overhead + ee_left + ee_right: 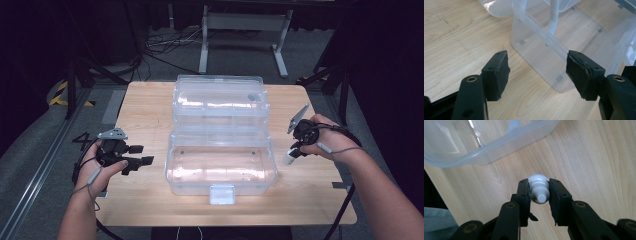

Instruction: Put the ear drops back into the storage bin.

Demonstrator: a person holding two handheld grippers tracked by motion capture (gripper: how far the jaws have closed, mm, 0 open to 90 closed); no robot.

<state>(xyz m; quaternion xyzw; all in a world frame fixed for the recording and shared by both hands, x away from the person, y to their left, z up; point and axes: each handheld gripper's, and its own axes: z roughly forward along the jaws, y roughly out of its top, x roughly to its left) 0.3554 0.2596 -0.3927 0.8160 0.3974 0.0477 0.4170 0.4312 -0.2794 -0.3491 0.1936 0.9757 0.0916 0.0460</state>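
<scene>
White tube (538, 187), small, light and likely soft-walled, sits clamped near its ribbed cap in the right hand-held gripper (539, 191) above the tabletop (145, 100) at the clear box's (220, 170) three o'clock, while the left hand-held gripper (536, 72) stands apart, empty.

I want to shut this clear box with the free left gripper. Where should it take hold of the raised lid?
Probably the lid's top edge, approached from the left end. The lid stands upright behind the box, so that thin rim is exposed, and the open left gripper already sits at that side.
</scene>
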